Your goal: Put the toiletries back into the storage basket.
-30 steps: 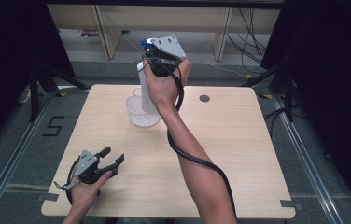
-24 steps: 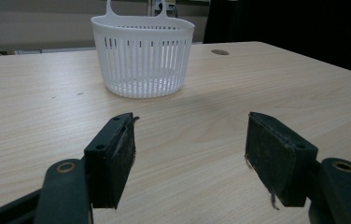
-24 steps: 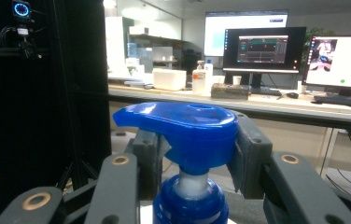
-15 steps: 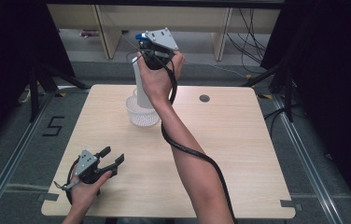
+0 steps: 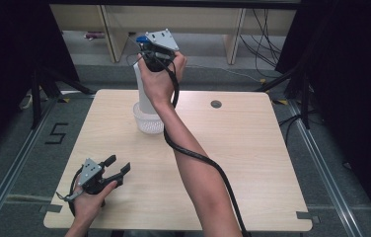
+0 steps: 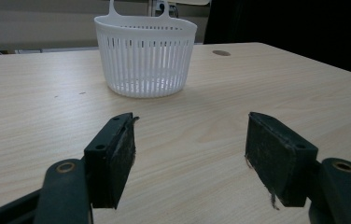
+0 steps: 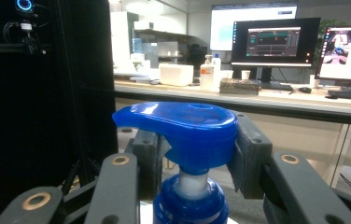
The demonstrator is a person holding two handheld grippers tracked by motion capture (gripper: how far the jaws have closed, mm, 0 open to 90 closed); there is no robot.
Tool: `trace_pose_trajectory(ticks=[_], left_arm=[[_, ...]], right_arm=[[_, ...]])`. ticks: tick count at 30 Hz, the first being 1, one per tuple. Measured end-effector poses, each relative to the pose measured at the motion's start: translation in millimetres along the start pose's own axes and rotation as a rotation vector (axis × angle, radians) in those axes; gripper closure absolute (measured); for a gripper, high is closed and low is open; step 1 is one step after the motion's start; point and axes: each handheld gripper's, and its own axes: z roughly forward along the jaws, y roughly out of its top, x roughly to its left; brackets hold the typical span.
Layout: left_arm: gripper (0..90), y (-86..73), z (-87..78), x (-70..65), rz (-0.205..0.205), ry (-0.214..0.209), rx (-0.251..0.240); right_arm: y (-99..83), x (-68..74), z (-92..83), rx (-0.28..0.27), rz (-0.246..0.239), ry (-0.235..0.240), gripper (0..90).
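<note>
My right gripper (image 5: 150, 55) clamps the blue pump head of the white bottle (image 5: 144, 91), holding it upright above the white basket (image 5: 149, 121) at the counter's (image 5: 252, 148) far side. My left gripper (image 5: 116, 167) rests near the front edge, jaws wide and empty.

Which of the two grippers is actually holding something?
The right gripper, raised over the white basket, clamps a pump bottle by its blue head; the left gripper rests open.
</note>
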Motion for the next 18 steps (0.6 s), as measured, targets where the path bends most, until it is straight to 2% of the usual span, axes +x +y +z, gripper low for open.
trace_pose_trajectory(ticks=[6, 7, 14, 15, 18], left_arm=[[32.5, -0.5, 0.1, -0.6, 0.000, 0.002, 0.006], [32.5, -0.5, 0.0, -0.7, 0.000, 0.002, 0.007], [32.5, -0.9, 0.3, -0.6, -0.001, 0.000, 0.008], [32.4, -0.9, 0.4, -0.6, 0.000, -0.001, 0.008], [32.4, -0.8, 0.4, -0.6, 0.001, -0.001, 0.009]], right_arm=[[-1.7, 0.0, 4.6, 0.005, -0.009, 0.008, 60.2], [-2.2, 1.1, 4.6, 0.010, 0.010, 0.005, 60.2], [-5.8, -0.1, 9.1, 0.013, -0.006, -0.002, 60.2], [-7.3, 1.1, 9.6, 0.022, 0.010, 0.004, 60.2], [-8.7, 1.0, 10.8, 0.020, 0.007, 0.001, 60.2]])
